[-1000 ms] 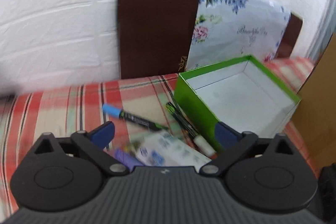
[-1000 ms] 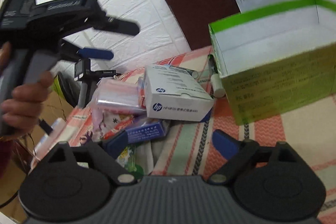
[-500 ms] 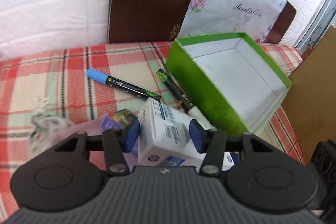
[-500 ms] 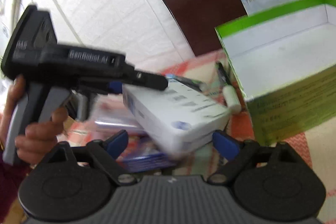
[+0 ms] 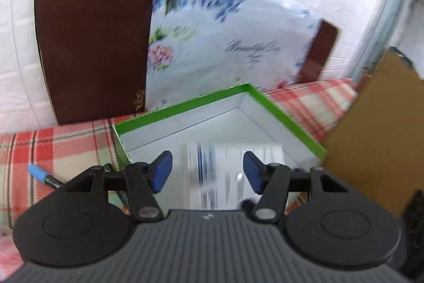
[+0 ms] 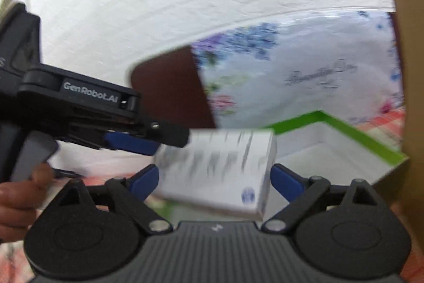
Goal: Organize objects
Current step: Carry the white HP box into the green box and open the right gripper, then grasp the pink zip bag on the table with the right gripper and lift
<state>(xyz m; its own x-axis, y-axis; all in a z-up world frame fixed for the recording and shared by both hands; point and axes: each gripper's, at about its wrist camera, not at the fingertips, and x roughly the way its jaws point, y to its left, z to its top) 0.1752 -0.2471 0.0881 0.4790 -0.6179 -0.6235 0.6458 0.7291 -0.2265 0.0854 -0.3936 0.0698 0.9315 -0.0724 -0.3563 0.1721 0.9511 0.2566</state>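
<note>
A white HP carton (image 5: 233, 171) is blurred and loose between the open fingers of my left gripper (image 5: 208, 171), above the inside of the green box (image 5: 185, 105). In the right wrist view the same carton (image 6: 220, 171) is in the air just past the left gripper's fingertips (image 6: 169, 135), over the green box (image 6: 371, 142). My right gripper (image 6: 214, 181) is open and empty, with the carton seen between its fingers but farther off.
A blue-capped marker (image 5: 39, 173) lies on the red checked cloth (image 5: 53, 145) left of the box. A brown board (image 5: 92, 44) and a floral bag (image 5: 225, 44) lean on the white wall behind. A cardboard panel (image 5: 376, 145) stands at the right.
My left gripper closed on the white carton, lifted it and carried it right over the green box; its fingers have now opened and the carton is coming free. The right gripper stayed open.
</note>
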